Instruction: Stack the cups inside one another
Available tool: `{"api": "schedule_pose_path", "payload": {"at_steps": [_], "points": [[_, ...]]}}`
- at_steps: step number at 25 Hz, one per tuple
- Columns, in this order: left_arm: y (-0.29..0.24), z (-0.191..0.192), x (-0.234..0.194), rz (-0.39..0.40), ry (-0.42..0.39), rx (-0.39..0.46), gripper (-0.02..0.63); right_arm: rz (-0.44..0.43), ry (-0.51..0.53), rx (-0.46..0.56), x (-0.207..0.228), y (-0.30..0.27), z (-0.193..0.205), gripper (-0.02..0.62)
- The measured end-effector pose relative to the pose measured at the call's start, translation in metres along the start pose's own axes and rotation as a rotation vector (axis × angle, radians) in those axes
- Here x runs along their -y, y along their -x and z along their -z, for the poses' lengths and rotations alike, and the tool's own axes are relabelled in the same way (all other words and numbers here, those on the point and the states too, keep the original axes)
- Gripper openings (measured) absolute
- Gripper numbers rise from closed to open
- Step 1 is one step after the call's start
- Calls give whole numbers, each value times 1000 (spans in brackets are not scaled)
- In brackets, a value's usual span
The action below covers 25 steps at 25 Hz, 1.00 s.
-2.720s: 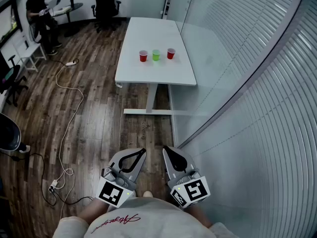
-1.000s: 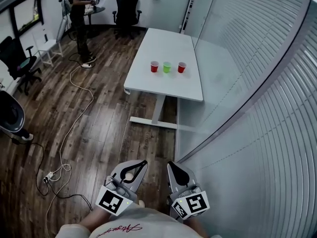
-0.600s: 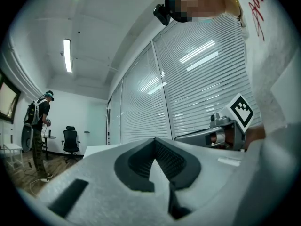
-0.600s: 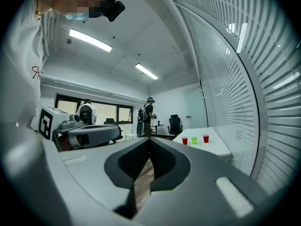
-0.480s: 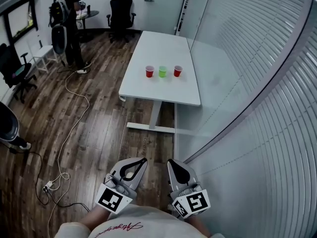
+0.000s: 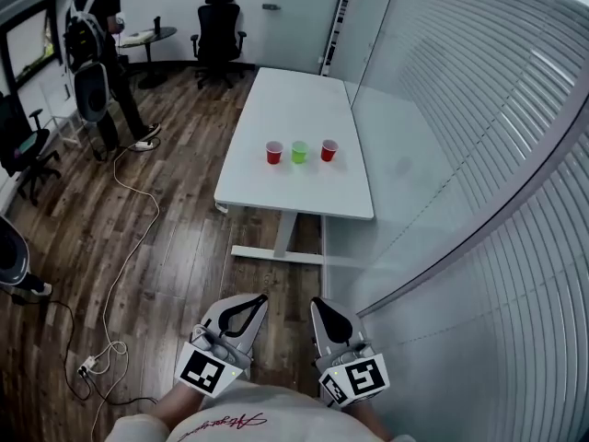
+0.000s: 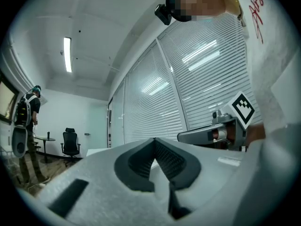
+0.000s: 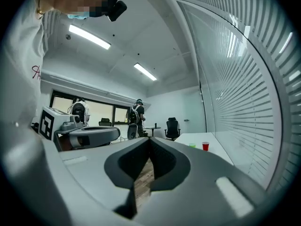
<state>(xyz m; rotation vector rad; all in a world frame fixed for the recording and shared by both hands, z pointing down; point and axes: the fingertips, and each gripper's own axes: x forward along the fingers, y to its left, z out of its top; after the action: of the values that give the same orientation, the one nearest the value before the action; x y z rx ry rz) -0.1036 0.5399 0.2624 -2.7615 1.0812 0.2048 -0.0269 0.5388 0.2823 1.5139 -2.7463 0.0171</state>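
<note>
Three cups [image 6: 299,152] stand well beyond the clenched, empty left gripper [image 6: 261,296] and right gripper [image 6: 317,301].

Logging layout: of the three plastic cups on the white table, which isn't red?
The middle green plastic cup; the left red cup and right red cup flank it.

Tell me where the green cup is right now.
In the head view, the green cup stands on the white table, between the left red cup and the right red cup.
</note>
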Motion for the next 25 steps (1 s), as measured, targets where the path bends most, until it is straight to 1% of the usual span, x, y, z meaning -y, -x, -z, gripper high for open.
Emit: {"api": "schedule_pose_path", "payload": {"at_steps": [2, 11, 15, 21, 25], "points": [[-12, 4, -15, 3, 9, -6, -5, 7, -7, -1, 10, -15, 1, 2], [-67, 12, -75, 51, -6, 9, -5, 49, -19, 13, 52, -86, -2, 2], [-78, 18, -102, 59, 7, 3, -5, 61, -20, 15, 60, -115, -2, 2], [-100, 32, -142, 81, 1, -1, -5, 91, -26, 11, 77, -159, 2, 2], [-114, 40, -158, 100, 3, -18, -5, 120, -41, 5, 90, -177, 6, 2]]}}
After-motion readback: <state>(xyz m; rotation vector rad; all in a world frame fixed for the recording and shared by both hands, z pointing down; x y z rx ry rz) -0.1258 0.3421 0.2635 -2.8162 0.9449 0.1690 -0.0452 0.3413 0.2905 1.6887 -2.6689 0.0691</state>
